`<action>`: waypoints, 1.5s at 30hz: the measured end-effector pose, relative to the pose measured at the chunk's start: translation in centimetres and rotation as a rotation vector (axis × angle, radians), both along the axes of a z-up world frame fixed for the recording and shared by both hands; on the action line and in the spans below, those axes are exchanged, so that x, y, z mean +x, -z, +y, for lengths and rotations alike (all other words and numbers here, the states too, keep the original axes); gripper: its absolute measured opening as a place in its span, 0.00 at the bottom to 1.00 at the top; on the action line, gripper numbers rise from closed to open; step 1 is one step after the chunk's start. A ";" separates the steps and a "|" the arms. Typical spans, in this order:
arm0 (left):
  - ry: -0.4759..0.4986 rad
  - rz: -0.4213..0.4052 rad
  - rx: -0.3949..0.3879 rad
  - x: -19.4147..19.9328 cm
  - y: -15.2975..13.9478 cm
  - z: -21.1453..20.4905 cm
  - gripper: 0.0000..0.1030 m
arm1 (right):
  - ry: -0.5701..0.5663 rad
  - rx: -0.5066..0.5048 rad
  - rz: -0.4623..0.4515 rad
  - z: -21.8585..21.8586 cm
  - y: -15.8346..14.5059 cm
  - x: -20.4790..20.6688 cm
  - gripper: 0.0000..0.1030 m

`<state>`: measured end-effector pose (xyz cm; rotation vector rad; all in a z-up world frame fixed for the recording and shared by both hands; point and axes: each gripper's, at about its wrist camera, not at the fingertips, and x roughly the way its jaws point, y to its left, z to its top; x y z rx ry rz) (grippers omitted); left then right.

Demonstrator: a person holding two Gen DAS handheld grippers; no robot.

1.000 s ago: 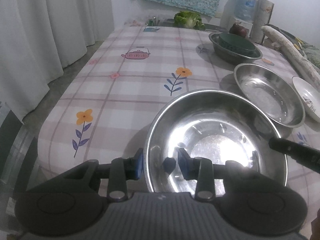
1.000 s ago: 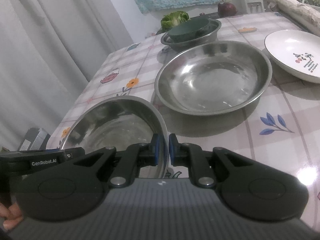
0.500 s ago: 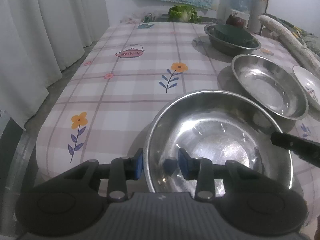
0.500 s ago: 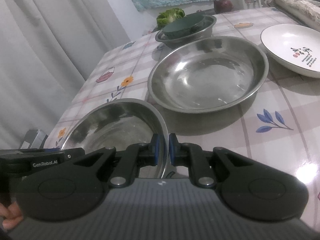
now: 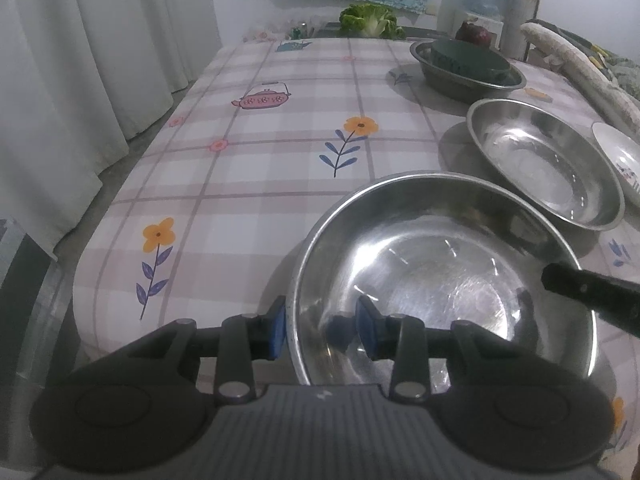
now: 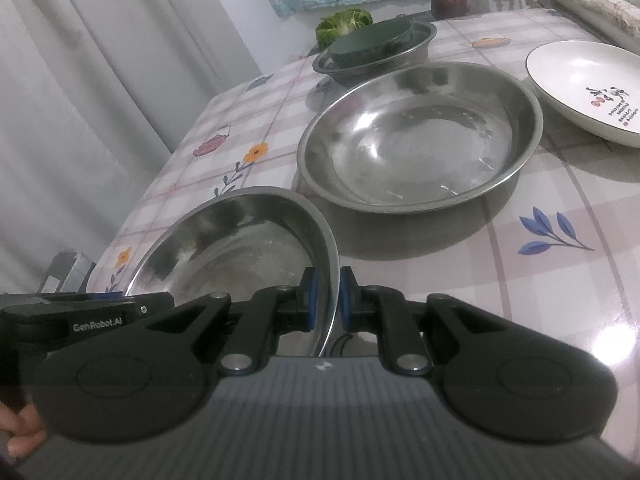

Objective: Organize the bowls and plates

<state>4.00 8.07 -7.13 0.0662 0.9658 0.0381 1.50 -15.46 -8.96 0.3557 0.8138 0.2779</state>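
Note:
A steel bowl is held between both grippers at the near end of the table. My left gripper straddles its near rim, one blue pad outside and one inside, shut on the wall. My right gripper is shut on the rim at the bowl's right side, and one of its black fingers shows in the left wrist view. Just beyond sits a larger steel bowl. A white plate lies to its right.
Farther back, a third steel bowl holds a dark green bowl upside down. The flowered tablecloth covers the table, and white curtains hang along its left edge. A leafy vegetable lies at the far end.
Both grippers keep the same hold on the steel bowl. The left view has tipped slightly, so the table's pattern sits a little differently in the picture.

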 end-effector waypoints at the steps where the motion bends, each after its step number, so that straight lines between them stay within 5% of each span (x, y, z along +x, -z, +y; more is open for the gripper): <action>1: 0.000 0.000 0.002 0.0 0.0 -0.1 0.36 | -0.001 0.000 -0.001 0.0 0.0 0.0 0.11; 45: 0.010 -0.013 -0.004 -0.4 -0.3 -0.4 0.42 | 0.001 -0.026 -0.035 0.0 -0.7 -0.6 0.13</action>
